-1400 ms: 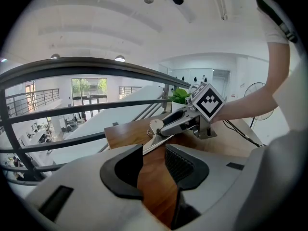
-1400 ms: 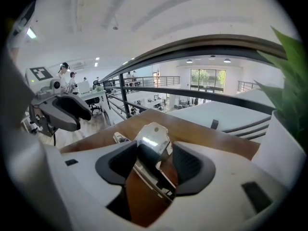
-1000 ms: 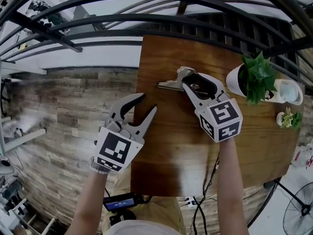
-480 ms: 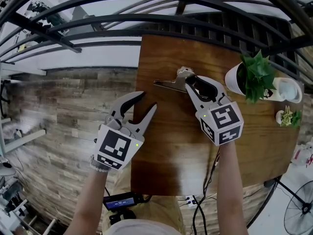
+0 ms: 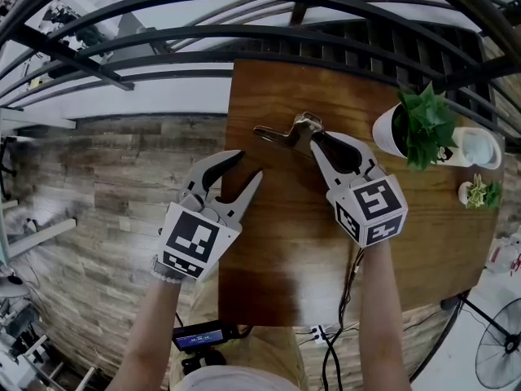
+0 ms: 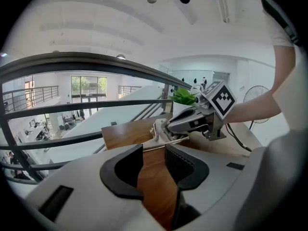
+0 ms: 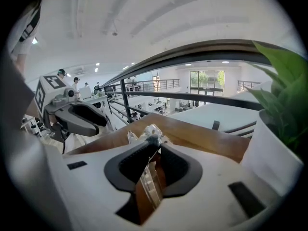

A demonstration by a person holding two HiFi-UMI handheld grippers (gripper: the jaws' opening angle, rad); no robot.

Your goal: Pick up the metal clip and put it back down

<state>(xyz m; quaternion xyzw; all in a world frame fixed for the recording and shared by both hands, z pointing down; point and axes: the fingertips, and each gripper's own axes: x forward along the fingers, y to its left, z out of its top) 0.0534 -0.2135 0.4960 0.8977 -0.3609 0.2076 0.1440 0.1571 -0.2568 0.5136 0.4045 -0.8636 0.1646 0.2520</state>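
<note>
The metal clip (image 5: 283, 133) lies on the wooden table (image 5: 269, 243) near its far edge, its bar pointing left. My right gripper (image 5: 313, 137) is at the clip's right end. Its jaws are closing, and the clip's lever (image 7: 147, 131) stands between the pads, which press on it. My left gripper (image 5: 247, 165) hovers over the table's left edge, open and empty, short of the clip. In the left gripper view, the clip (image 6: 159, 131) and the right gripper (image 6: 185, 124) lie ahead of the open jaws (image 6: 154, 150). The right gripper view shows the left gripper (image 7: 82, 117) at the left.
A white pot with a green plant (image 5: 395, 133) stands just right of my right gripper. A white vessel (image 5: 480, 151) and a small plant (image 5: 479, 195) sit at the table's right edge. A black railing (image 5: 244, 31) runs beyond the table. Cables hang under the near edge.
The right gripper's jaws have narrowed from wide open onto the clip's lever. The clip has shifted slightly left and away. The left gripper has hardly moved.
</note>
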